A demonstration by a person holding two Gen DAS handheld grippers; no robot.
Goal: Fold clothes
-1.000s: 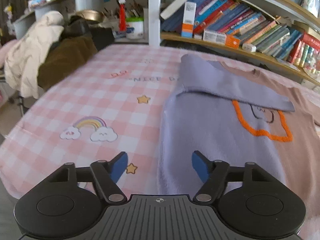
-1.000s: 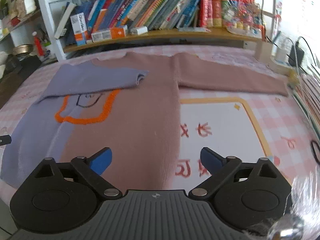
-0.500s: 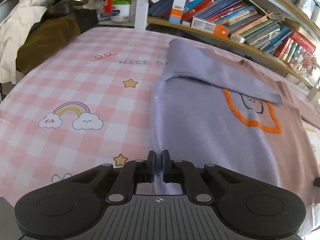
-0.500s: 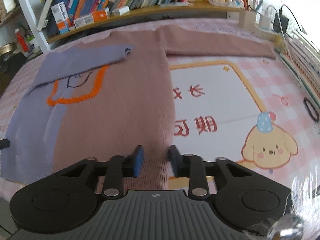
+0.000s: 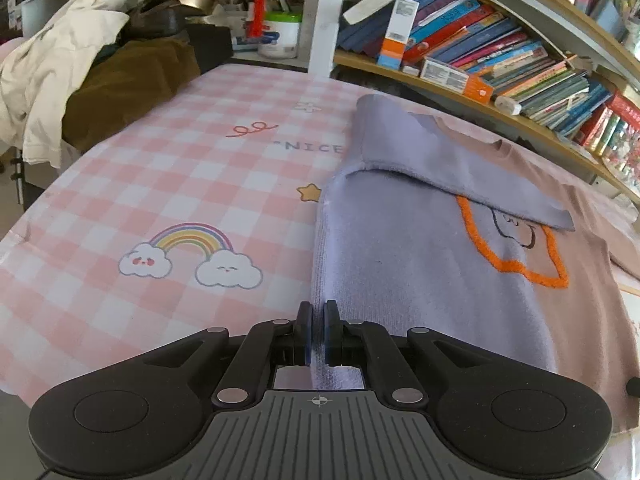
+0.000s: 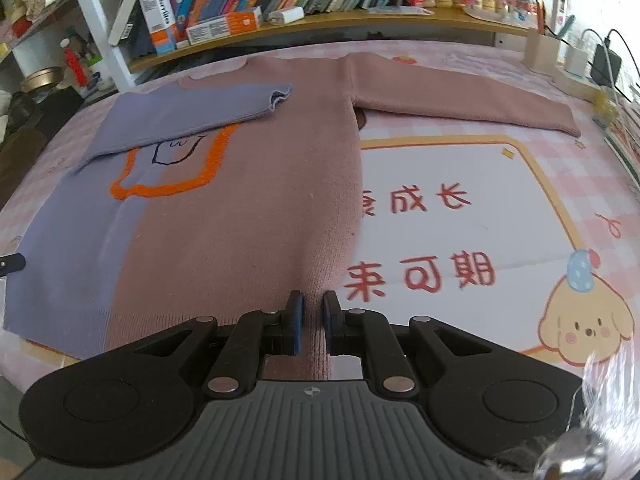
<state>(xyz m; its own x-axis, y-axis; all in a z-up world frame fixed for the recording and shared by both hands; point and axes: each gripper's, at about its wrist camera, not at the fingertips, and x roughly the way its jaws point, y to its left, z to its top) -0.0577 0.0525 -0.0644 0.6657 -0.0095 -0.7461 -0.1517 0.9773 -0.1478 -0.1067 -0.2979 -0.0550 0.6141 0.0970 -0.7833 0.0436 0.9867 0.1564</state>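
Note:
A sweater, half lilac (image 5: pixel 400 264) and half dusty pink (image 6: pixel 248 216), lies flat on the pink checked tablecloth (image 5: pixel 160 184). It has an orange outline figure (image 6: pixel 168 184) on the chest. Its lilac sleeve (image 6: pixel 192 108) is folded across the chest; the pink sleeve (image 6: pixel 460 100) lies stretched out to the right. My left gripper (image 5: pixel 316 320) is shut on the lilac bottom corner of the hem. My right gripper (image 6: pixel 312 312) is shut on the pink bottom corner of the hem.
Bookshelves (image 5: pixel 500 52) full of books run along the table's far edge. A pile of cream and brown clothes (image 5: pixel 80 64) sits at the far left. A white cartoon mat (image 6: pixel 480 216) lies right of the sweater. Chargers and cables (image 6: pixel 592 60) sit at the far right.
Both grippers were open a second ago. Both have closed on the sweater's bottom hem, the left first, the right narrowing then shutting.

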